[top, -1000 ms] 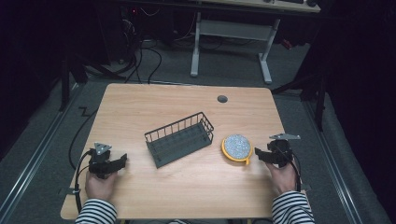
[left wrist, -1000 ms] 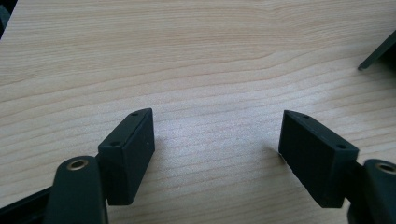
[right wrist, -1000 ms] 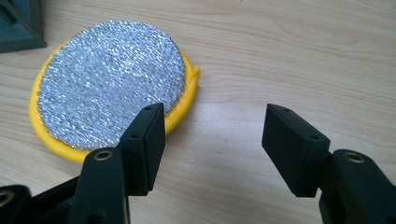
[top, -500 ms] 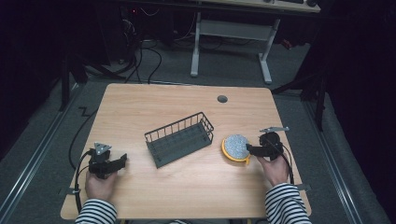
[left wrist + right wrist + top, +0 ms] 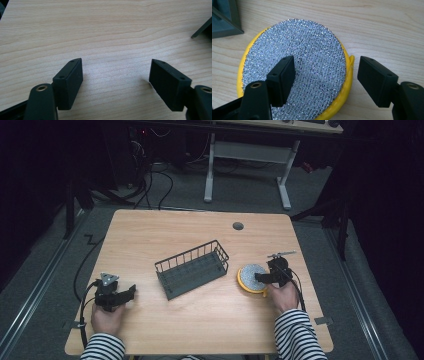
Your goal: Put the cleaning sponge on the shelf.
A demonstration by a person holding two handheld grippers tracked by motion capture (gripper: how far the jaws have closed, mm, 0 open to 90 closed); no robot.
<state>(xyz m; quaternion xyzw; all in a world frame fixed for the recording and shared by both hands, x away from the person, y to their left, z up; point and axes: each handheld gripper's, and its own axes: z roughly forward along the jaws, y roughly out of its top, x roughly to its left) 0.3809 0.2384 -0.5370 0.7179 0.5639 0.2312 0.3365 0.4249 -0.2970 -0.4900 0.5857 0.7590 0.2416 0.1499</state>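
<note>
My right claw (image 5: 325, 80) hangs over the round scouring pad (image 5: 294, 67), silver mesh on yellow, lying flat on the counter (image 5: 200, 230) just right of the wire basket (image 5: 192, 268); its jaws have just been opening and straddle the pad's right edge without pressing it

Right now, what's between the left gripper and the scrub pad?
In the high view, the wire basket lies between the left gripper and the round yellow-rimmed scrub pad; the rest is bare table.
</note>
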